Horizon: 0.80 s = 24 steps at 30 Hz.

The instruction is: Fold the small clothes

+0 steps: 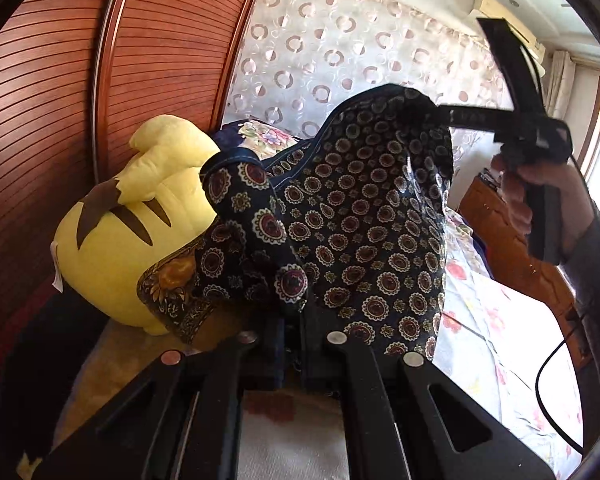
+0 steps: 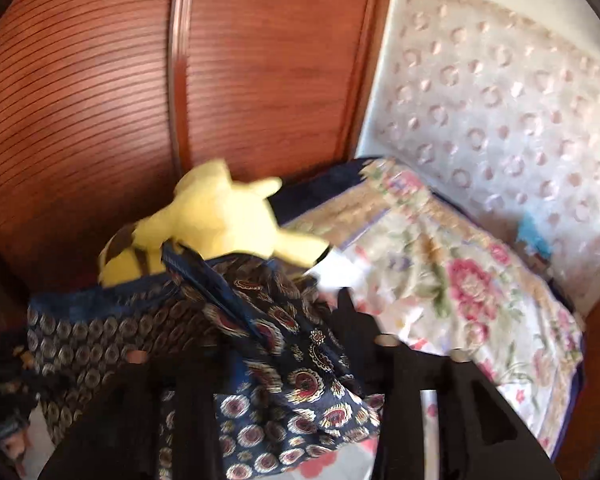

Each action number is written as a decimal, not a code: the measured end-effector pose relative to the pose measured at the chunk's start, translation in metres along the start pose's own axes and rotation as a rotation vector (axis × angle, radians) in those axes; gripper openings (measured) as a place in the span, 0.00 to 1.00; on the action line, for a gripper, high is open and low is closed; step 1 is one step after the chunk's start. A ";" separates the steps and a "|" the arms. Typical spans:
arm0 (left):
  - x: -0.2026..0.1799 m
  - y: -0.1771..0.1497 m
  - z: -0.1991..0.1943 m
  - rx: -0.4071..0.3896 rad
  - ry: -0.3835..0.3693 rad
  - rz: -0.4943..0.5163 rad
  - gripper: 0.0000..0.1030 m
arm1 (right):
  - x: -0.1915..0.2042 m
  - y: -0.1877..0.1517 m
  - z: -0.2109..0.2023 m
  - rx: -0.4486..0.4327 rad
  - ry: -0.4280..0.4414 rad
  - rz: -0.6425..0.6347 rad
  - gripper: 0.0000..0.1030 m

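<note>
A dark blue garment (image 1: 360, 208) printed with round medallions hangs spread in front of me in the left wrist view. My left gripper (image 1: 294, 320) is shut on its lower bunched edge. At the upper right a hand (image 1: 540, 192) holds my right gripper (image 1: 446, 114), whose fingertip meets the cloth's raised top corner. In the blurred right wrist view the same garment (image 2: 292, 360) lies crumpled between the fingers of my right gripper (image 2: 284, 332). They stand apart and do not press on it.
A yellow plush toy (image 1: 132, 220) (image 2: 220, 216) lies behind the garment against a slatted wooden wardrobe (image 1: 60, 100). A floral bedsheet (image 2: 460, 280) (image 1: 480, 320) covers the bed, with a patterned curtain (image 1: 360, 40) behind it. A wooden bed frame (image 1: 512, 248) and a black cable (image 1: 548, 380) are on the right.
</note>
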<state>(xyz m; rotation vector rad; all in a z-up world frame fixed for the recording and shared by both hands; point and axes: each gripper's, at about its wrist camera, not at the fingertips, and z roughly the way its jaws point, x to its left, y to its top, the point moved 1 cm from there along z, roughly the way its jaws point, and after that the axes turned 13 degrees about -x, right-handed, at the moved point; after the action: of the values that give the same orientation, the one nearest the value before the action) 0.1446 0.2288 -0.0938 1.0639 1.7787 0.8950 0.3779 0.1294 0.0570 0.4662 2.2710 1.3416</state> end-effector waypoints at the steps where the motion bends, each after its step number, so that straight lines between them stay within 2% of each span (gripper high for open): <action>1: 0.000 0.000 0.000 0.003 0.002 -0.002 0.05 | -0.001 0.002 -0.002 -0.016 -0.012 0.000 0.52; 4: 0.000 0.000 0.002 0.012 0.010 -0.006 0.05 | -0.004 0.008 0.004 -0.013 -0.059 0.004 0.55; 8: -0.003 0.000 0.001 0.011 0.019 0.005 0.05 | -0.003 0.015 0.022 0.022 -0.074 0.023 0.55; 13: -0.004 0.001 -0.001 0.014 0.024 0.010 0.05 | 0.005 0.030 0.050 0.009 -0.243 0.001 0.55; 15: -0.005 0.002 -0.002 0.017 0.023 0.016 0.06 | 0.008 0.031 0.065 0.037 -0.270 0.005 0.55; 18: -0.007 0.005 -0.006 0.004 0.029 0.041 0.17 | 0.013 0.030 0.070 0.042 -0.213 0.043 0.55; 20: -0.009 0.008 -0.010 -0.002 0.032 0.065 0.28 | 0.017 0.029 0.062 0.025 -0.179 0.068 0.55; 21: -0.011 0.010 -0.012 -0.007 0.027 0.076 0.38 | 0.019 0.027 0.056 0.019 -0.163 0.079 0.55; 23: -0.015 0.014 -0.020 -0.029 0.020 0.107 0.49 | 0.025 0.022 0.042 0.003 -0.141 0.087 0.55; 24: -0.018 0.015 -0.025 -0.040 0.028 0.125 0.61 | 0.027 0.021 0.035 -0.004 -0.135 0.092 0.55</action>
<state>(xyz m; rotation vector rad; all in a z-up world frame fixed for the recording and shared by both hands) 0.1315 0.2148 -0.0656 1.1520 1.7247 1.0219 0.3760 0.1780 0.0546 0.6467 2.1599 1.3162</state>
